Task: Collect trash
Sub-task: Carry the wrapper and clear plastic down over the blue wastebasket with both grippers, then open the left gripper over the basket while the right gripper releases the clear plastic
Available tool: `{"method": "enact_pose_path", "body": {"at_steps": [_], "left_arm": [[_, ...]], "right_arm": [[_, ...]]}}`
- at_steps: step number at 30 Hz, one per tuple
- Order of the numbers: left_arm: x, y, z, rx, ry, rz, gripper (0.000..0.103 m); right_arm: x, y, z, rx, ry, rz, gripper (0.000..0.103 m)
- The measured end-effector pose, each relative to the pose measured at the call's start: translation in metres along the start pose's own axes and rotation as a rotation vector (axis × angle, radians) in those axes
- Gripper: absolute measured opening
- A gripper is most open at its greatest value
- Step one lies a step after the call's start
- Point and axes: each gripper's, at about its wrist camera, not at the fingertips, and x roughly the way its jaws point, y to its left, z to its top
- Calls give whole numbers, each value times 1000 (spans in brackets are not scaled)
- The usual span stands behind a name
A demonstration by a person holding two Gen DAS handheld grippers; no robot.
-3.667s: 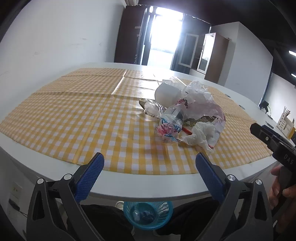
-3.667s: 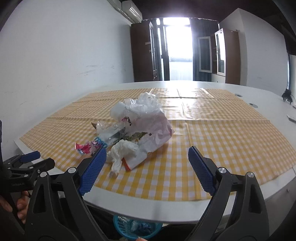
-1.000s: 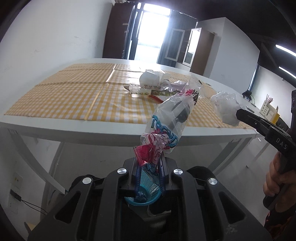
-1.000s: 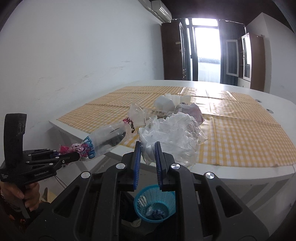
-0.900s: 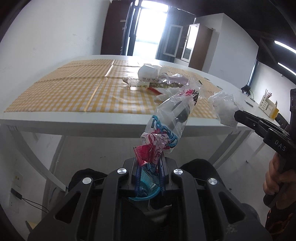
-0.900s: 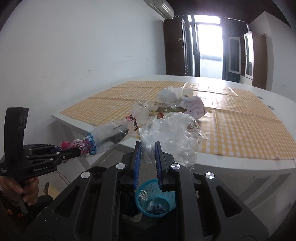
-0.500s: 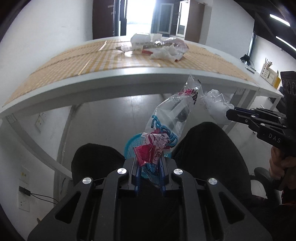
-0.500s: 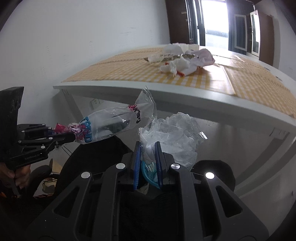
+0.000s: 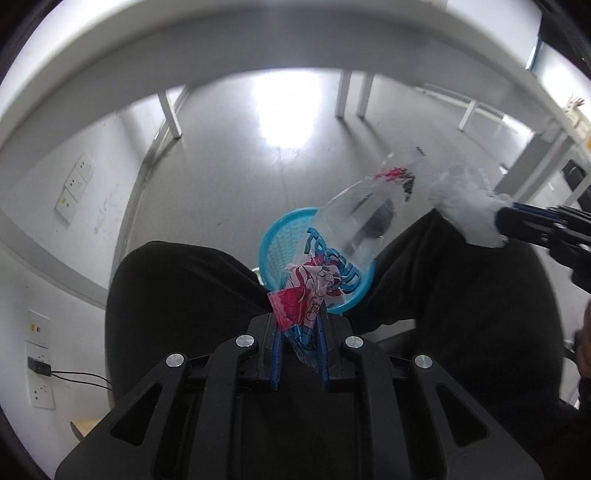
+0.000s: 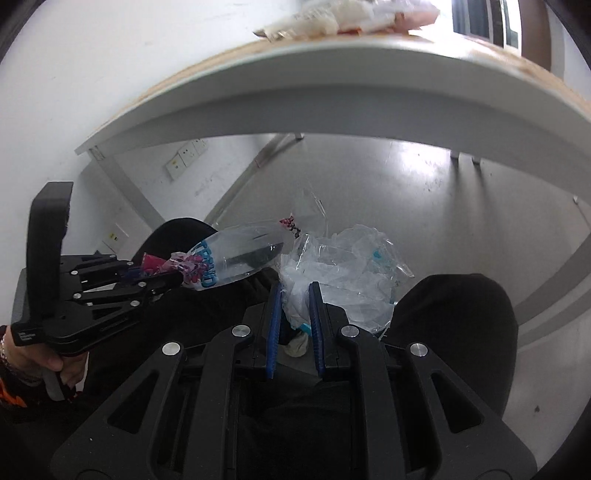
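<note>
My left gripper (image 9: 298, 325) is shut on a clear snack wrapper (image 9: 354, 225) with pink and blue print. It hangs over a blue mesh basket (image 9: 280, 236) on the floor between the person's knees. My right gripper (image 10: 294, 299) is shut on a crumpled clear plastic bag (image 10: 347, 273), held below the table edge; the basket is mostly hidden behind the bag in this view. The right gripper (image 9: 517, 218) with its bag (image 9: 465, 206) shows at the right of the left wrist view. The left gripper (image 10: 155, 280) with its wrapper (image 10: 236, 258) shows at the left of the right wrist view.
The white table edge (image 10: 332, 74) arches overhead, with more trash (image 10: 351, 14) on top. Table legs (image 9: 170, 110) stand on the grey floor. The person's black-clad legs (image 9: 177, 288) flank the basket. Wall sockets (image 9: 74, 184) are at left.
Both grippers have dropped from table height to below the table edge and tilted down toward the floor. The wrapper and bag now hang over the basket. Both stay shut.
</note>
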Motion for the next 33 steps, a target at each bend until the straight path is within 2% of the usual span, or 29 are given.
{"method": "enact_pose_path", "body": {"at_steps": [7, 12, 16, 19, 24, 27, 33], "left_arm": [[47, 10, 26, -38, 63, 37, 13], [76, 14, 37, -65, 116, 33, 13], [104, 17, 40, -86, 174, 38, 13], [123, 21, 46, -131, 223, 6, 13], [165, 25, 54, -184, 303, -2, 13], [185, 19, 55, -168, 369, -11, 13], [205, 14, 59, -144, 408, 13, 13]], "right_arm": [[41, -11, 9, 22, 65, -26, 14], [75, -18, 11, 28, 111, -42, 14], [105, -17, 17, 1, 152, -120, 14], [124, -23, 19, 38, 196, -103, 14], [157, -29, 27, 64, 239, -97, 14], [184, -38, 32, 93, 280, -98, 14], [222, -51, 33, 127, 346, -77, 14]]}}
